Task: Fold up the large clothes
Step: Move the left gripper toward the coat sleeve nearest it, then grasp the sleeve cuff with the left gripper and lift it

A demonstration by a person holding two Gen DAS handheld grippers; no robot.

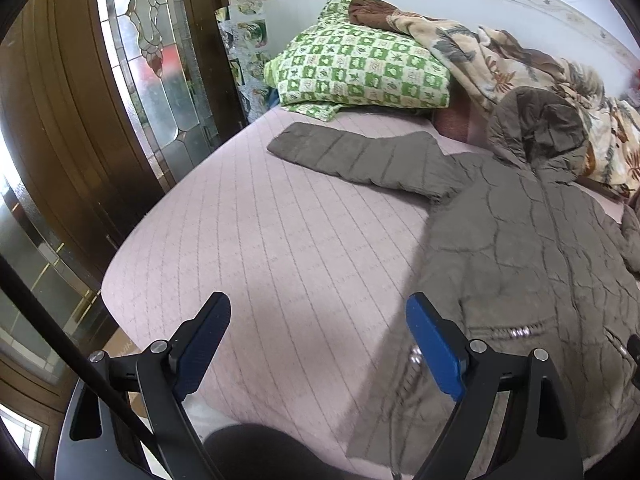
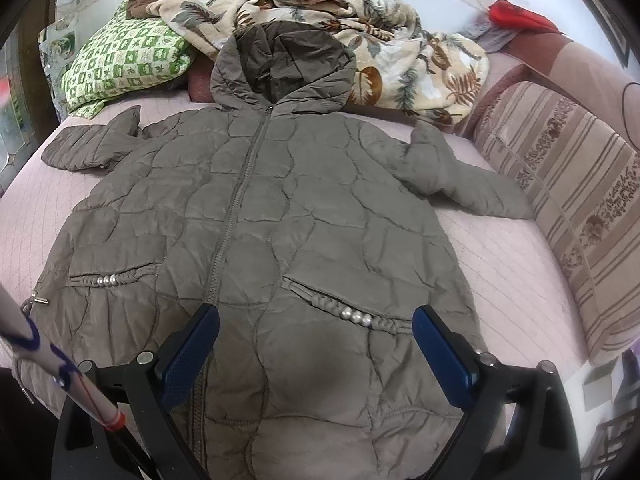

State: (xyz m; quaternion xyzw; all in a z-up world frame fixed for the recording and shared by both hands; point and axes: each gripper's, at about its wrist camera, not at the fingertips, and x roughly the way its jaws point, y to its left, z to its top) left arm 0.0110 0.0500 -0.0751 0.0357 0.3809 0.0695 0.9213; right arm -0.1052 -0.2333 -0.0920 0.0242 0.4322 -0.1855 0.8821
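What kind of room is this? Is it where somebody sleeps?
Most likely a bedroom. A padded jacket lies spread on a bed with a pink quilted cover, and a green checked pillow and a leaf-print blanket sit at its head.

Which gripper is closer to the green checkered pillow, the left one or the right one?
Left. The left gripper hangs over bare pink sheet on the pillow's side of the jacket. The right gripper sits over the jacket's hem, farther across.
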